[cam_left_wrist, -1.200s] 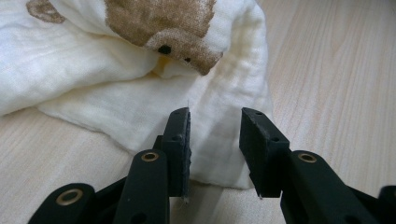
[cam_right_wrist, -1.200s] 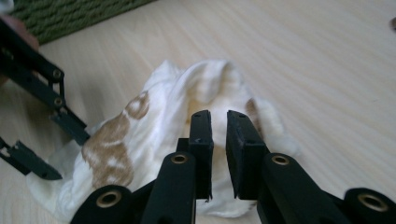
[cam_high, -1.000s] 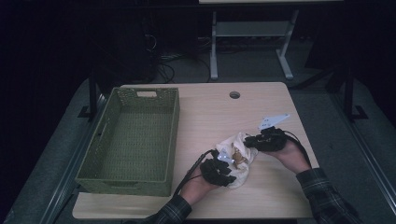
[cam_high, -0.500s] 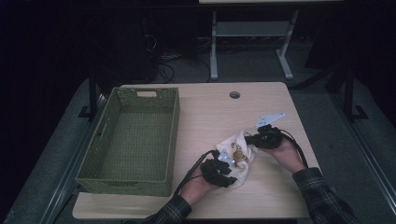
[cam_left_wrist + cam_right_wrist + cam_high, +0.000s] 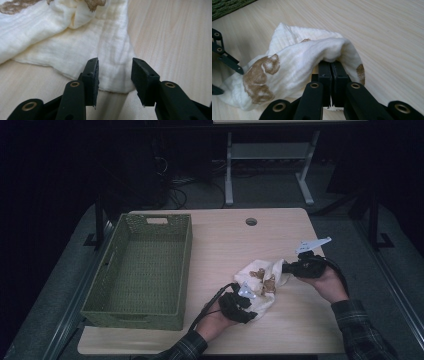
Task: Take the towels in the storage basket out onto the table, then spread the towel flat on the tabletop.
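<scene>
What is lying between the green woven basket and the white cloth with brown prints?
Only bare light wooden table top separates the green woven basket from the white cloth with brown prints, as the high view shows.

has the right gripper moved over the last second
Yes, slightly. In the high view the right gripper, shut on the cloth, has shifted up the table toward the round hole, away from the near edge.
</scene>
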